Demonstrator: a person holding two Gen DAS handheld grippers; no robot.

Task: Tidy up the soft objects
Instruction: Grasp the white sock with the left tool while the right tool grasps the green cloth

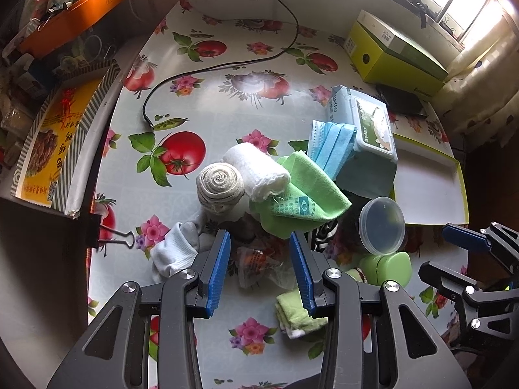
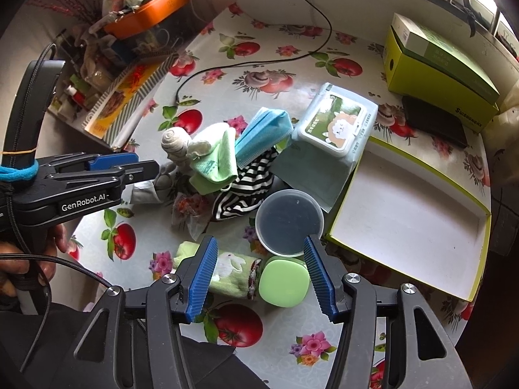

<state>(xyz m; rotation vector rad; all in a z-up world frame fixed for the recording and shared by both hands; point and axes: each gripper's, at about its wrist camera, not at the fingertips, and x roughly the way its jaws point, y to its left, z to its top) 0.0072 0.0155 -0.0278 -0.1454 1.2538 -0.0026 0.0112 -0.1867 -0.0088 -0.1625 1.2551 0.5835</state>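
striped cloth mostly hidden under green cloth and masks

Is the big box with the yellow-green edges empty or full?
Empty. The open box shows only its bare white floor, with nothing lying inside.

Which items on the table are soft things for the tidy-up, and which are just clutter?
Job items:
- rolled beige knit cloth
- rolled white towel
- light green microfibre cloth
- blue face masks
- black-and-white striped fabric
- white sock
- folded green rabbit towel

Lying about:
- round clear plastic lid
- green plastic case
- wet wipes pack
- black cable
- black binder clip
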